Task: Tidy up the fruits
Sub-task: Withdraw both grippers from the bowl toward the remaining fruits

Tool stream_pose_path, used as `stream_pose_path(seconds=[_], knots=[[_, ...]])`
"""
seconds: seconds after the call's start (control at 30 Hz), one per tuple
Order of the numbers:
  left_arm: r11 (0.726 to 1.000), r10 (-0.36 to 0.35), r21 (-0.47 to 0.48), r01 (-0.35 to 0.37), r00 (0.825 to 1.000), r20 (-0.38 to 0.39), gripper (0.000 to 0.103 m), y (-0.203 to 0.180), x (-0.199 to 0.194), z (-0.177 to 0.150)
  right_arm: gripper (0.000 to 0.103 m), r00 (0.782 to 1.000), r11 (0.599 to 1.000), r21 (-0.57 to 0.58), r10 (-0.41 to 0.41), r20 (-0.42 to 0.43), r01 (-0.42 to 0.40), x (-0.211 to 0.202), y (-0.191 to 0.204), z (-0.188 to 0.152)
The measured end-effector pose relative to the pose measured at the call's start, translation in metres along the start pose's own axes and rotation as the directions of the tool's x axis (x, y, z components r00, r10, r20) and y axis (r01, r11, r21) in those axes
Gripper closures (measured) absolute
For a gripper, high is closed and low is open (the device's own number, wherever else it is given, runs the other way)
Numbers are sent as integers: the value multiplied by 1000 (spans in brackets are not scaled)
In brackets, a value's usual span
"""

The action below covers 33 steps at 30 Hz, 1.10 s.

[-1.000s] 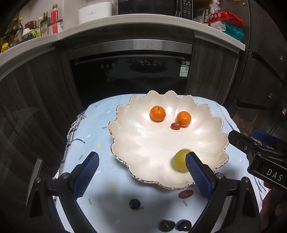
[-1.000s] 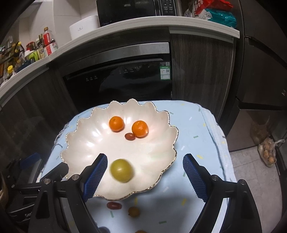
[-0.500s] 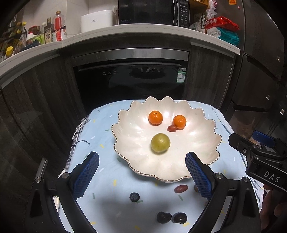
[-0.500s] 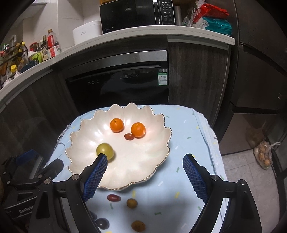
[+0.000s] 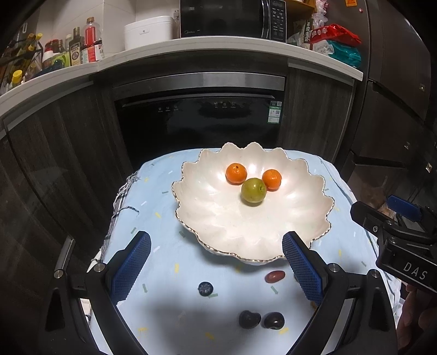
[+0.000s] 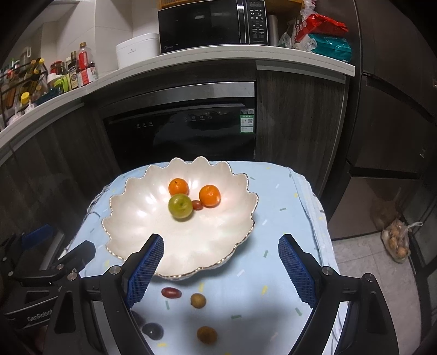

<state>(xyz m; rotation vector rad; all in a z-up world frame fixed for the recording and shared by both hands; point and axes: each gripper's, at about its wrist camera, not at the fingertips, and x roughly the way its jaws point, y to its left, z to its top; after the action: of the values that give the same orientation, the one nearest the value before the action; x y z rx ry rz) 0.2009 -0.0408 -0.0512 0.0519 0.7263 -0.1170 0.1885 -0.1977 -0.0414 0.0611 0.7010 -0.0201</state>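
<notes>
Fruit bowl on a blue-clothed table, both grippers empty and wide.

I'm over a small table under a pale blue cloth (image 5: 153, 207) with little confetti marks, facing a dark built-in oven (image 5: 199, 123) beneath a white counter (image 6: 273, 56) carrying a microwave (image 6: 210, 24) and bottles. The scalloped white bowl (image 5: 218, 224) sits mid-table, no long axis to speak of. Inside it, a green round fruit (image 5: 253, 190), stem dimple tipped toward my left camera, rests touching the right of two oranges (image 5: 236, 173); a small red fruit (image 6: 197, 204) is tucked beside it. On the cloth: a blueberry (image 5: 205, 288), a red oblong fruit (image 5: 275, 276) lying crosswise, two dark ones, possibly cherries (image 5: 249, 319). My left gripper (image 5: 215, 267) and right gripper (image 6: 220, 269) both stand open, holding nothing.
</notes>
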Motion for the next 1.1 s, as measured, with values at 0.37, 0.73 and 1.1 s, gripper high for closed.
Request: stream_pose_path(seconds=[0.37,0.73,1.1], knots=[[1000,-5,25,6,1000,-9,5,-4,-4,-21,16,1000,1000,-26,3,-20,-4,-4,1,-19],[999,-8,44,9,1000,-12,5,-3,-4,-40,16,999,999,-51,13,-30,-15,-5,6,-36],[997,-8,73,9,1000,-18,10,-8,1,-63,16,999,997,-80,9,-37,-11,-4,7,-58]])
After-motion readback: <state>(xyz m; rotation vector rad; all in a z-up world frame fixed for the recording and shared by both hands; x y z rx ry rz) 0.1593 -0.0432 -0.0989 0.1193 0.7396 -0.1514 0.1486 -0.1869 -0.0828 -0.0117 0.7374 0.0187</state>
